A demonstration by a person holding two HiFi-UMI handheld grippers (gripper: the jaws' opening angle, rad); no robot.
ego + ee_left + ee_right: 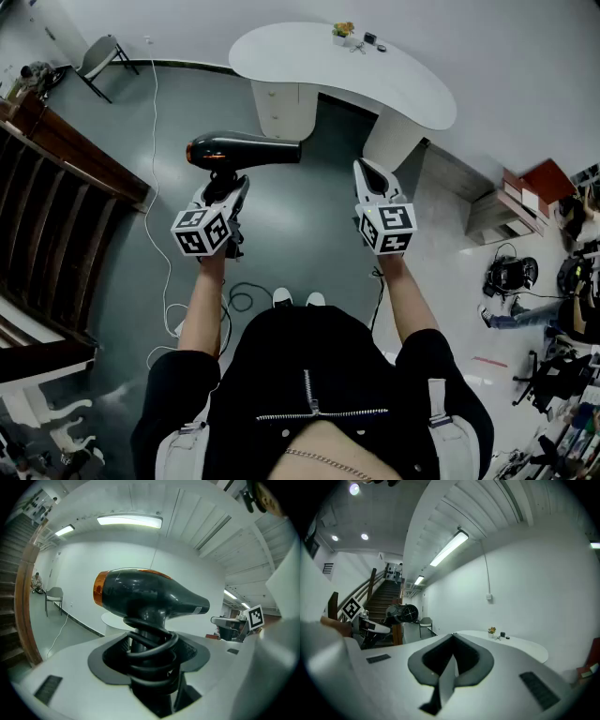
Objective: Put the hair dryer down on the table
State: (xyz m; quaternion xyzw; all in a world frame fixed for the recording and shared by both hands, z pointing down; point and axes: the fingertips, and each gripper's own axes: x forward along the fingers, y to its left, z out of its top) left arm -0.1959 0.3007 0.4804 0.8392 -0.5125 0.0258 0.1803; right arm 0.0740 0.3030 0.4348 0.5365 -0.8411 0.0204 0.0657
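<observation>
Head view: my left gripper (225, 187) pinches the hair dryer (242, 152), long axis nine-to-three; table (412, 94) lies at one o'clock, well apart.

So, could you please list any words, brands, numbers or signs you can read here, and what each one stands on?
No text can be read.
The hair dryer has a pale sticker on its nozzle: too small and blurred to read.
The left cube and the right cube show only black-and-white squares, no letters.

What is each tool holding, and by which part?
Left tool grips the hair dryer by its cord-wrapped handle; right tool is shut, holding nothing.
</observation>
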